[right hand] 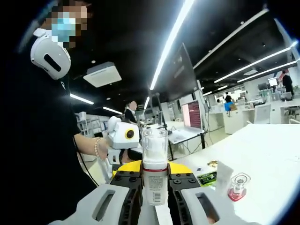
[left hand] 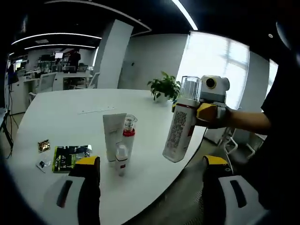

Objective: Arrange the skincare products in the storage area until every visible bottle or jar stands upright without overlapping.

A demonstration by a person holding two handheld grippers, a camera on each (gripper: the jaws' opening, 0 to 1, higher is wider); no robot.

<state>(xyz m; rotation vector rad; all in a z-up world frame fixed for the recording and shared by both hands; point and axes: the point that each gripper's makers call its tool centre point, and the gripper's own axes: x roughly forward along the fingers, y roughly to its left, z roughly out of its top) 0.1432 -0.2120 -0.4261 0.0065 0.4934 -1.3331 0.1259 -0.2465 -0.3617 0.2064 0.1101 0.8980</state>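
**Spray bottle lifted clear of the group**

Left gripper view puts the white surface (left hand: 61, 112) across the left and centre of the frame, with three products bunched at lower centre: a white squeeze tube (left hand: 114, 136) standing on its cap, a red-collared pump bottle (left hand: 128, 136) just beside it on the right, and a small white bottle (left hand: 122, 159) in front, touching or nearly touching the pump bottle. I cannot tell whether they overlap. A green packet (left hand: 70, 157) and a small foil wrapper (left hand: 44, 146) lie flat at lower left. A potted plant (left hand: 164, 88) sits at the far edge.

At centre right the right hand-held gripper (left hand: 199, 112) carries a white spray bottle (left hand: 180, 129) with a clear cap, red trim and dense print down its side. It hangs in the air beyond the surface edge, tilted with its base toward the lower left. Judging from that, it is being carried to a free spot so it can stand apart from the others.

The left hand-held gripper (left hand: 152, 187) is wide open and empty at the bottom of the frame, low over the near edge.

In the right gripper view the jaws of the right hand-held gripper (right hand: 154, 187) are clamped on the spray bottle (right hand: 154, 164), gripping its body below the red collar, cap pointing up the frame.
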